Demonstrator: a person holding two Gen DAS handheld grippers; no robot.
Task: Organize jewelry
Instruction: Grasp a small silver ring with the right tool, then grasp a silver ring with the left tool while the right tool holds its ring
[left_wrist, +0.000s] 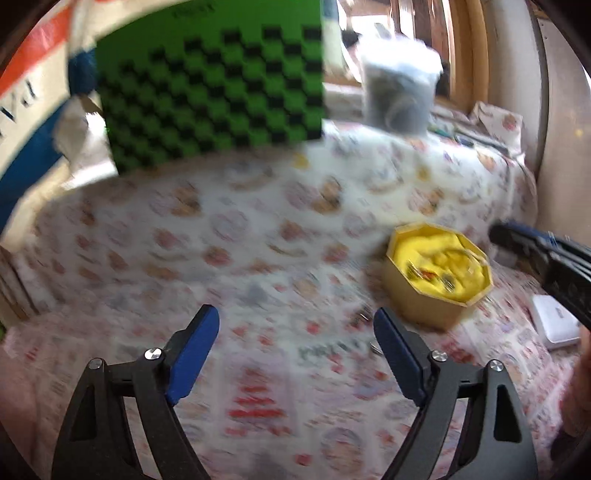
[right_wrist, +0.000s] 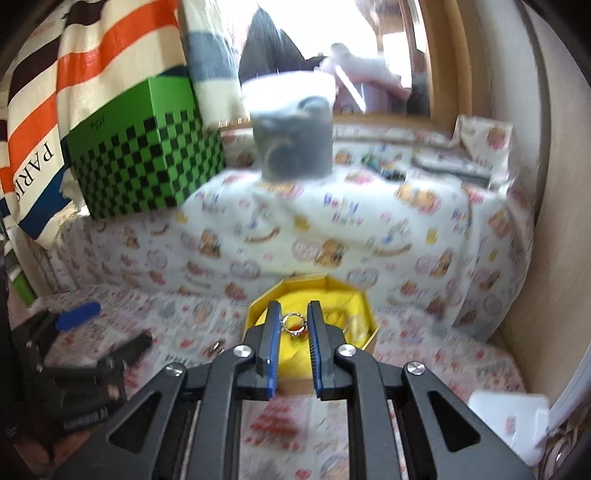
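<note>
Two claws were present. Right claw (right_wrist: 294, 326) stood nearly closed, its blue pads clamped on one silver ring (right_wrist: 293, 322), held directly above the box. Left claw (left_wrist: 295, 328) stood wide apart, gripping nothing, above the printed cloth.

One octagonal jewelry box (left_wrist: 436, 273) sat on the surface, tan-walled, lined with crumpled yellow fabric; several small jewelry pieces lay inside, count not determinable through blur. One small metallic item (right_wrist: 217, 346) lay on the cloth just left of the box; its type could not be determined.

Surface: a bed or padded platform covered in white cartoon-print cloth (right_wrist: 332, 229), stepped up at the rear. On it stood one green-and-black checkered carton (right_wrist: 147, 162) and one translucent tub (right_wrist: 291, 133) with dark contents. One flat white rectangular object (right_wrist: 509, 417) lay at right. A striped orange, white and blue bag (right_wrist: 74, 74) stood behind the carton.
</note>
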